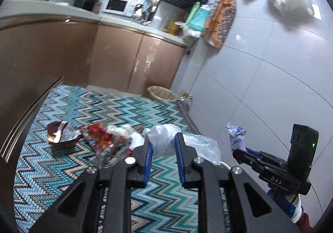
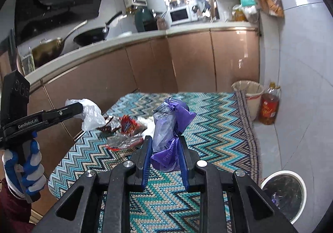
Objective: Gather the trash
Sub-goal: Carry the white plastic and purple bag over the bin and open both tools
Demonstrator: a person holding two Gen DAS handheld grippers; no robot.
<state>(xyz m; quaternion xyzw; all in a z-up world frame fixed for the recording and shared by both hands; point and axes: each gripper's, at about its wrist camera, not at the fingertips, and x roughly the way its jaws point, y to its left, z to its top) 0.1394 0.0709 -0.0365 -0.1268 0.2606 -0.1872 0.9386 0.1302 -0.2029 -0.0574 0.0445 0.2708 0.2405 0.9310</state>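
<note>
Two bins (image 2: 248, 95) (image 2: 284, 193), two grippers (image 1: 163, 145) (image 2: 165, 147)

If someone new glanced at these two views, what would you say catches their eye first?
Probably the two held pieces of trash: the right gripper is closed on a crumpled purple wrapper, and the left gripper grips a white plastic bag. Next, the bright zigzag rug with a red wrapper and other litter on it, and the white-rimmed bin on the floor at lower right.

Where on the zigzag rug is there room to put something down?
Bare: the zigzag rug between the purple wrapper in the right gripper and the tan bin. Crowded: the wrapper pile left of the purple wrapper.
</note>
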